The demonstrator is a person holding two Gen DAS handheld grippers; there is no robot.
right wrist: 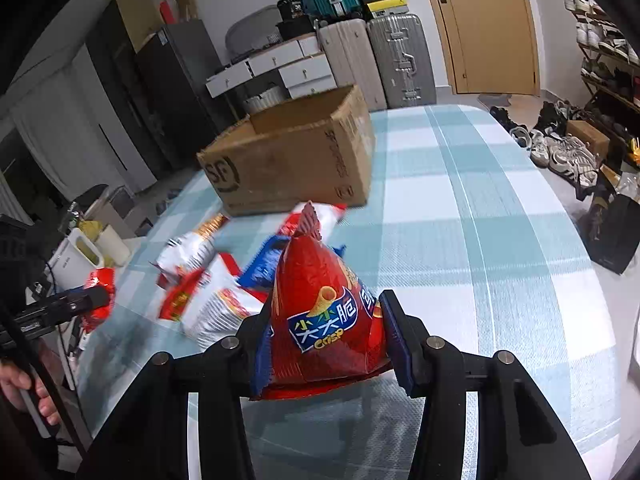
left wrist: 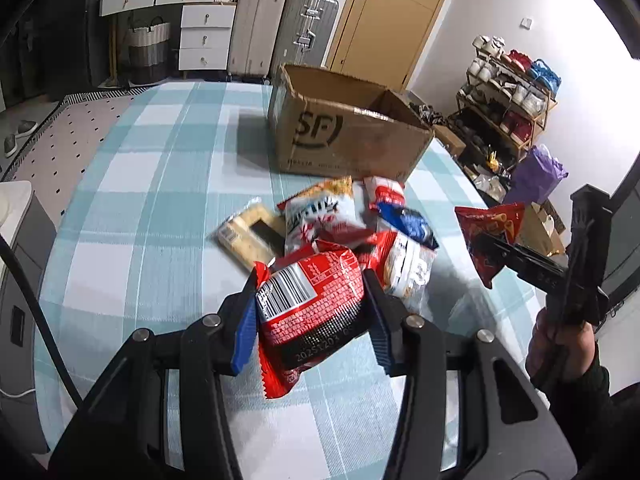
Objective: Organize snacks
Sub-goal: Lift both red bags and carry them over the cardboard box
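My left gripper is shut on a red snack packet with a barcode and holds it above the checked tablecloth. My right gripper is shut on a red cone-crisp bag, lifted over the table; that bag also shows in the left wrist view. A pile of several snack packets lies on the table in front of an open cardboard box. The box stands at the far side in the right wrist view, with the pile before it.
A pale biscuit packet lies left of the pile. Suitcases, drawers and a door stand beyond the table. A shoe rack and shoes are on the right. A white kettle stands beside the table's left edge.
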